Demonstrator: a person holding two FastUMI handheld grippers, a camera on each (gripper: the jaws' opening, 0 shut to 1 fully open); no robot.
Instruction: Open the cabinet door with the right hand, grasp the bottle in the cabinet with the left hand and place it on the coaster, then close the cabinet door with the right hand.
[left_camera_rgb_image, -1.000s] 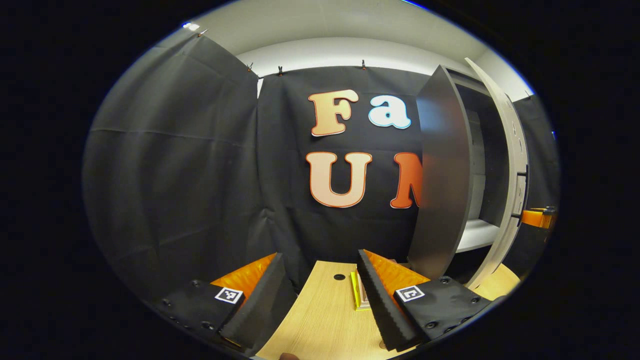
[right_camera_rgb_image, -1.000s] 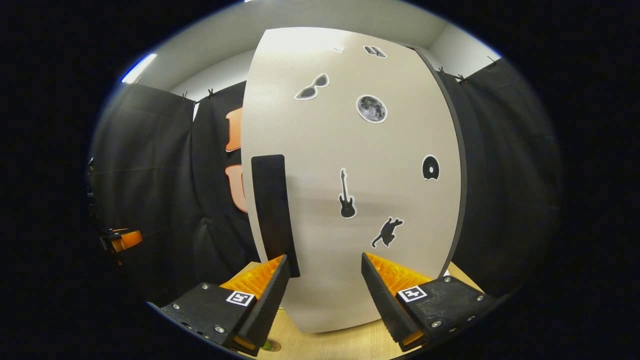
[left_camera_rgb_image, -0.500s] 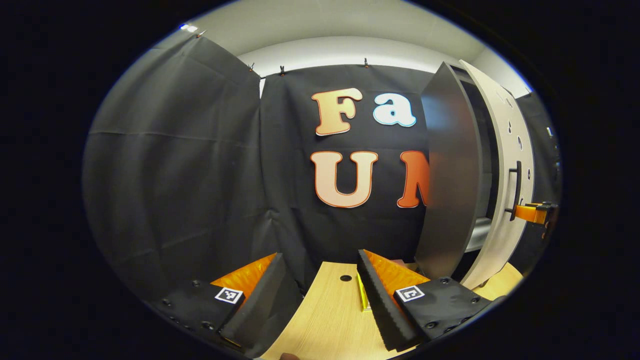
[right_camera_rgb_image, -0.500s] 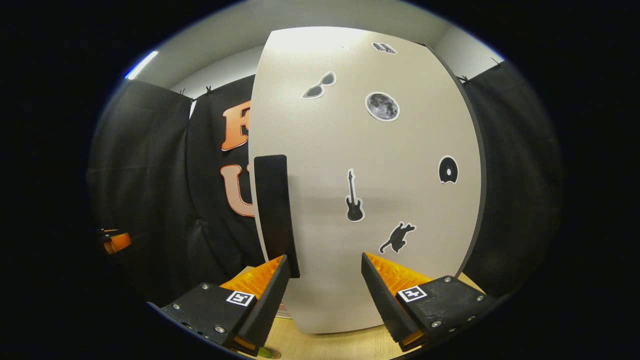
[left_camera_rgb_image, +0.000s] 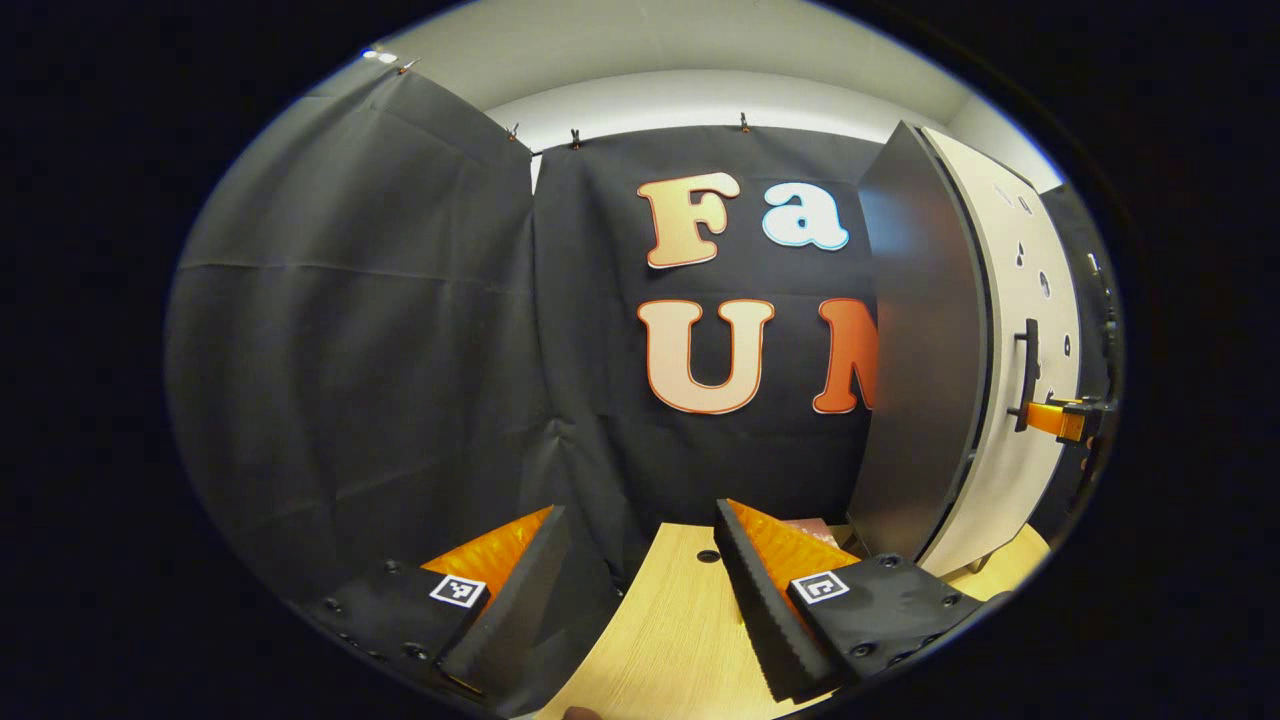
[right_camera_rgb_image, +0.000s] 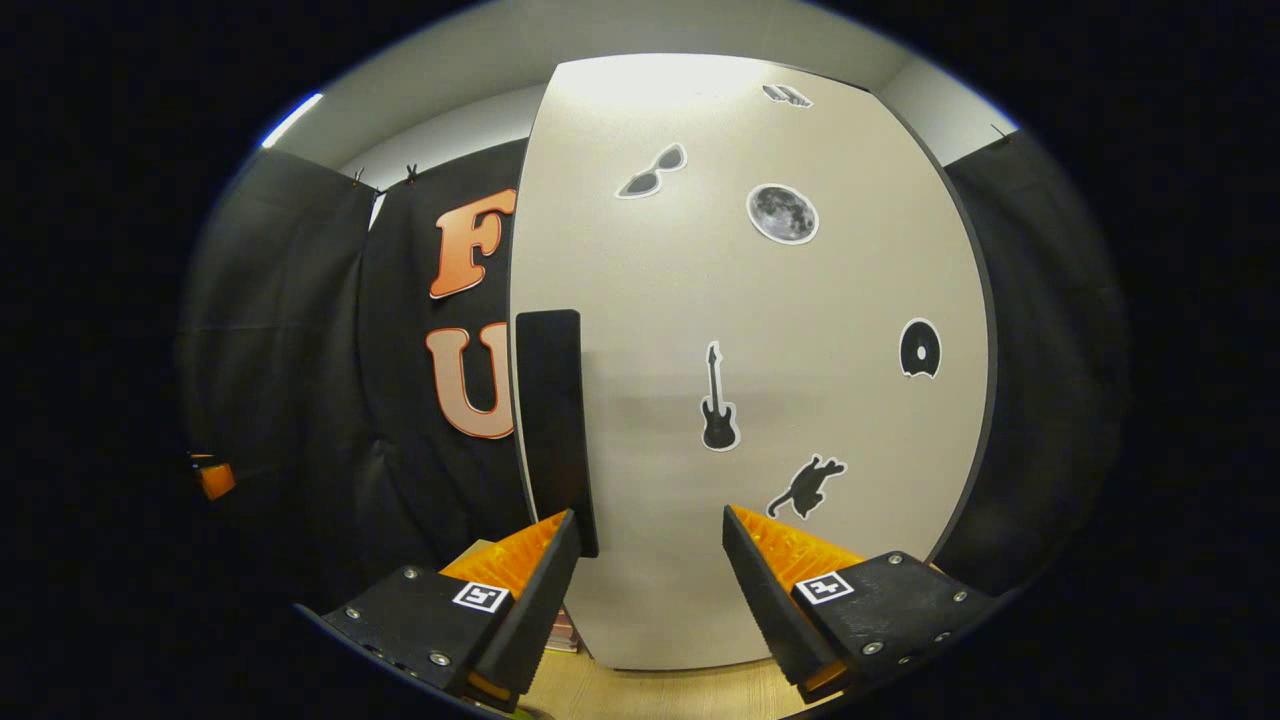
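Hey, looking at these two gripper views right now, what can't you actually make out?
- Cabinet inside: hidden in the right gripper view by the cabinet door, and in the left gripper view by the cabinet side.
- Bottle on the coaster: the left gripper covers that part of the table.
- Whether the right gripper presses the door: its fingers stand apart by the handle, contact unclear.
- Door stickers: too small in the left gripper view.

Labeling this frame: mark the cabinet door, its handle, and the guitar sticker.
cabinet door (right_camera_rgb_image: 660, 300), right gripper view, bare pale front panel.
handle (right_camera_rgb_image: 548, 420), right gripper view, middle of the dark bar.
guitar sticker (right_camera_rgb_image: 718, 425), right gripper view, the guitar's body.
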